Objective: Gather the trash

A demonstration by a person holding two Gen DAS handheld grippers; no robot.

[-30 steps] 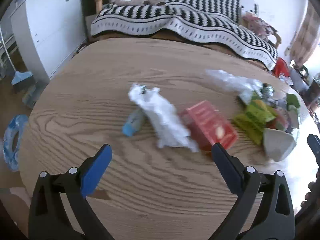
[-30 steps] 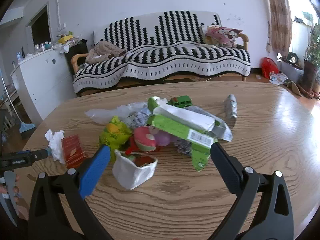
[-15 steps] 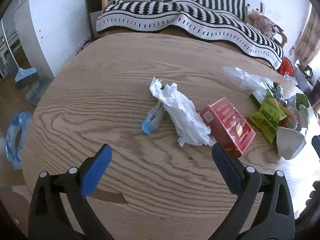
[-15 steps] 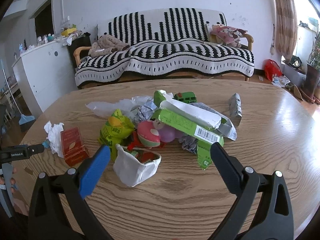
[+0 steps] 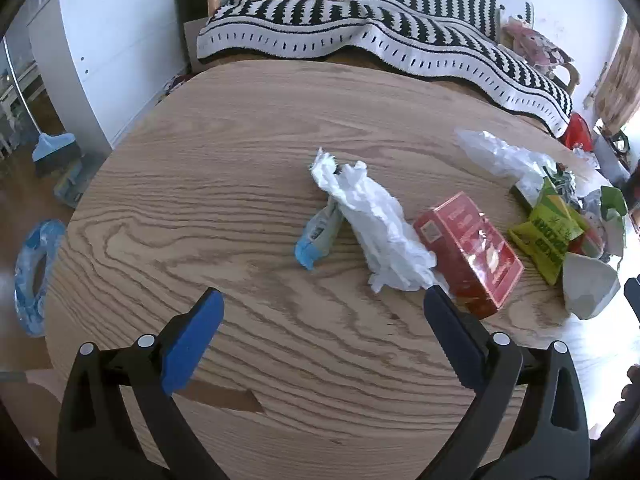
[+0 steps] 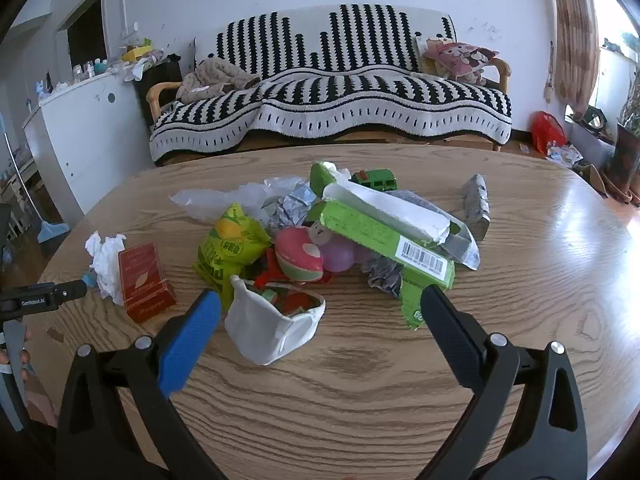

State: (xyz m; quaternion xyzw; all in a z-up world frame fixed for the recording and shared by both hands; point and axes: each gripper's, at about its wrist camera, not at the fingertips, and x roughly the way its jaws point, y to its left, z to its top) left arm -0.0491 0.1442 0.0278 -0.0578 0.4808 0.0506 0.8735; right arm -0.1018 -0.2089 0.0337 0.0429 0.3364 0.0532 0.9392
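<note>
Trash lies on a round wooden table (image 5: 248, 160). A crumpled white tissue (image 5: 372, 220) lies beside a small blue-capped tube (image 5: 316, 236) and a red box (image 5: 468, 256). My left gripper (image 5: 322, 304) is open, hovering just short of the tissue. In the right wrist view, a pile holds a green carton (image 6: 384, 232), a yellow-green packet (image 6: 230, 248), a red ball (image 6: 298, 254) and a white paper cup (image 6: 272, 328). My right gripper (image 6: 320, 306) is open around the cup's near side, empty. The red box (image 6: 144, 280) and tissue (image 6: 106, 256) sit left of the pile.
A striped-blanket sofa (image 6: 332, 92) stands behind the table, a white cabinet (image 5: 104, 56) to the left. A silver foil packet (image 6: 476, 204), a green toy bus (image 6: 376, 178) and clear plastic (image 6: 224, 200) lie at the pile's edges. The left gripper's side (image 6: 36, 300) shows at far left.
The left gripper has drawn back and swung left, so the tissue, tube and red box now sit farther right and higher in its view. The right gripper has edged closer to the pile.
</note>
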